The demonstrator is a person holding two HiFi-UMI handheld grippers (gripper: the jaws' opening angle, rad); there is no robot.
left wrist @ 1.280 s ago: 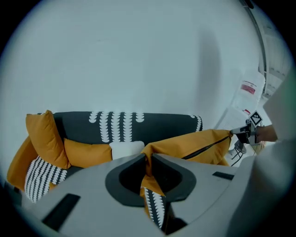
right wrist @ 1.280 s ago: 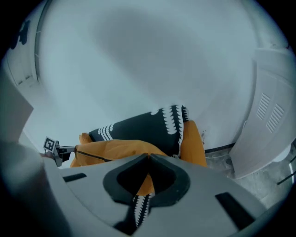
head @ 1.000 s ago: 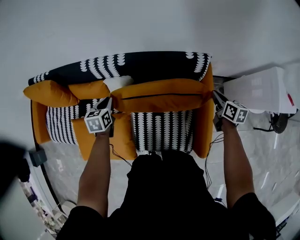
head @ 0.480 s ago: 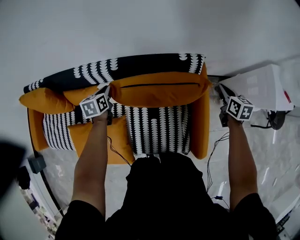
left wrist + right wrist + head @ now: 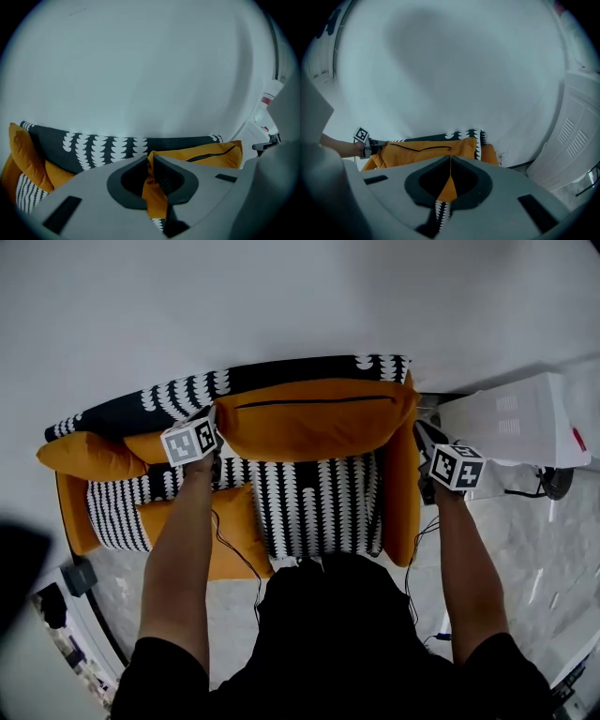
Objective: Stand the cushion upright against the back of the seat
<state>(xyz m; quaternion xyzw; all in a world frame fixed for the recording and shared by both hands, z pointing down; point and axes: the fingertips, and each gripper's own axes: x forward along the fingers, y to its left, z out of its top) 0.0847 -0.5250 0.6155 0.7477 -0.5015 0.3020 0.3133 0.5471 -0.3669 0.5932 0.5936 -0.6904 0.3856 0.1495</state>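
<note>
In the head view, a long orange cushion is standing on its long edge against the black-and-white patterned backrest of a small sofa, above the striped seat. In the left gripper view, the left gripper is clamping a fold of the cushion's left end. In the right gripper view, the right gripper is pinching the cushion's thin right corner.

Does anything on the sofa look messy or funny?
Yes. One small orange cushion lies flat on the striped seat instead of standing against the sofa back. The big orange cushion is pinched at both ends by the left tool and right tool.
</note>
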